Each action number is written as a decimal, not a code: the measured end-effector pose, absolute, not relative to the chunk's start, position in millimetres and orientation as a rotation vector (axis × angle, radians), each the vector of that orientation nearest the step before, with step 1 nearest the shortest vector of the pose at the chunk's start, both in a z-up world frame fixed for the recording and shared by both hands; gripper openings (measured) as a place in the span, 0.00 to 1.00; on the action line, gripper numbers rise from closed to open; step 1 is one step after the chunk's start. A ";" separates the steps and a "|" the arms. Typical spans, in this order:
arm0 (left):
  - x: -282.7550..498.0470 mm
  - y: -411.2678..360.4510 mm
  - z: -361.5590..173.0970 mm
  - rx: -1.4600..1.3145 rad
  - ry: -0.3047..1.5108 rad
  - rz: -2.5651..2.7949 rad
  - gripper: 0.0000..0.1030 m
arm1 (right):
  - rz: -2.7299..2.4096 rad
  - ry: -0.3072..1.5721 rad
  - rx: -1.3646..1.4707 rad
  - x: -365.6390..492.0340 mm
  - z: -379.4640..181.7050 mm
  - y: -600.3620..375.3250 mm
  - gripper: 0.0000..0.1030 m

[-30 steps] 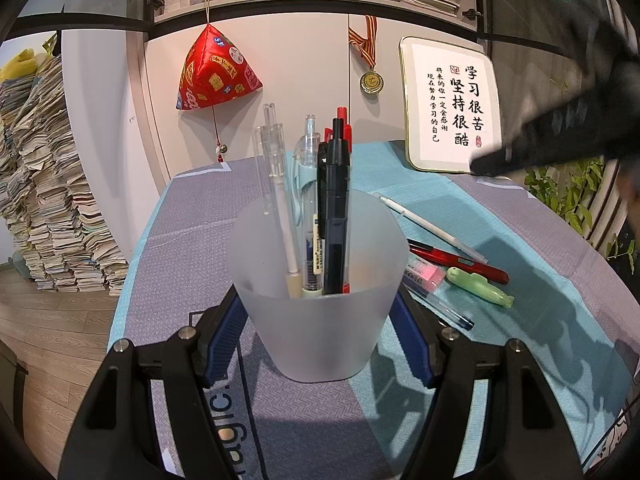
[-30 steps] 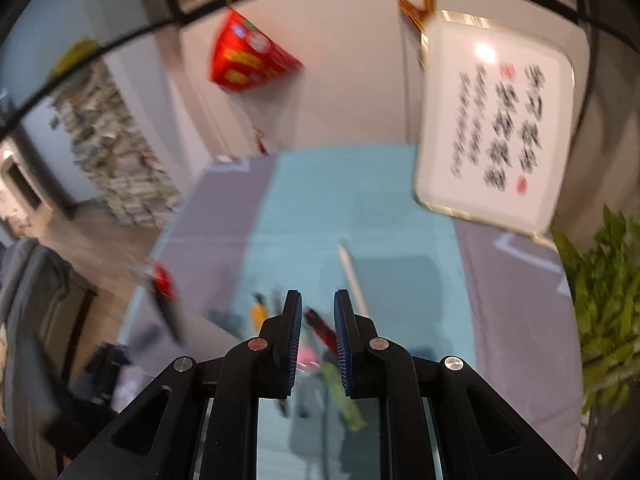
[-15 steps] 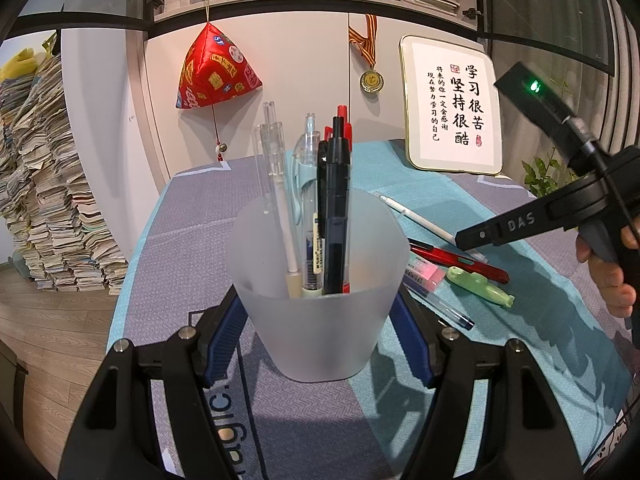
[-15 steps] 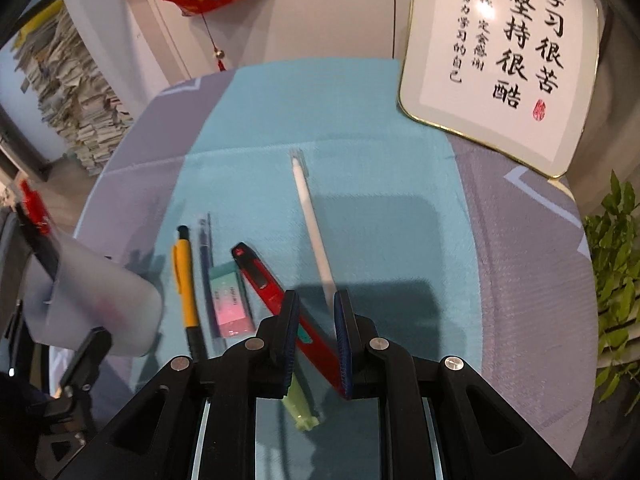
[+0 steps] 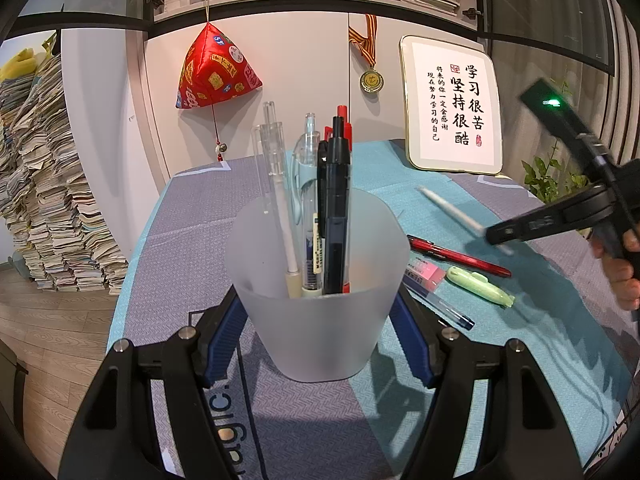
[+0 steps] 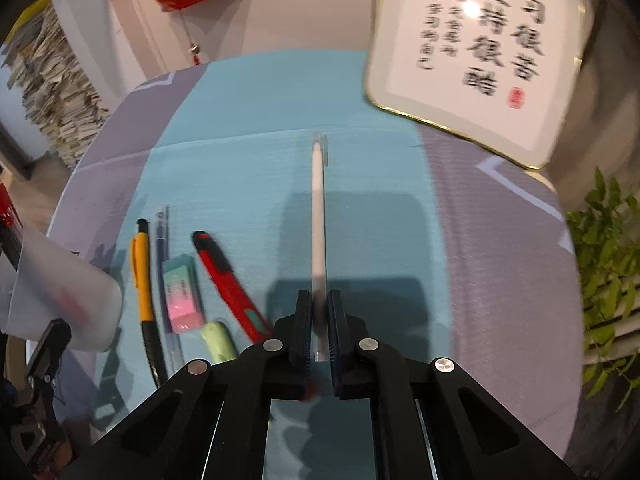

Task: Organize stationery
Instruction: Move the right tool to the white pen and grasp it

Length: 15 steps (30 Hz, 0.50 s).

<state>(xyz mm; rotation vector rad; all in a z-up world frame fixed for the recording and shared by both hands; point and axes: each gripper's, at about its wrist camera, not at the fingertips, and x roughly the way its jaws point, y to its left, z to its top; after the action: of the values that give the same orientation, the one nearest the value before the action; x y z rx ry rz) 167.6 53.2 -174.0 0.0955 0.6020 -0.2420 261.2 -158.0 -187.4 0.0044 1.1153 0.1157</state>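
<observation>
Teal-and-grey cloth covers the table, which runs back to a white cabinet wall. On it, the white pen lies lengthwise on the teal band, its near end between the pads of the right gripper, whose jaws are closing onto it, all but pressed together. Just left of the pen lie a red utility knife, a pink-and-green eraser, a pale green highlighter, a clear blue pen and a yellow pen, roughly side by side with narrow gaps between them. Bare cloth stretches right of the white pen to the table's rounded edge, where a leafy plant stands close. A framed calligraphy board leans at the far right corner.

Further left, the frosted cup stands upright near the front of the table, clamped at its sides by the left gripper. It holds several upright pens. Open grey cloth lies behind the cup. Beyond the left table edge, a stack of papers rises from the wooden floor.
</observation>
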 end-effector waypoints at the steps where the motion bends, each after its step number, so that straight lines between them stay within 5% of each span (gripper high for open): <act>1: 167.7 53.0 -173.9 0.096 0.602 -0.242 0.67 | 0.107 1.119 0.007 257.8 -185.9 -162.8 0.08; 15: 166.7 54.2 -173.1 0.098 0.601 -0.241 0.67 | 0.129 1.186 -0.108 187.1 -187.7 -199.4 0.08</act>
<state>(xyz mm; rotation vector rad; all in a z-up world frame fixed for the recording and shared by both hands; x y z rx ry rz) 166.7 54.2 -173.1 0.0983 0.6012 -0.2407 187.1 -199.4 -187.7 -0.1084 1.1864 0.1290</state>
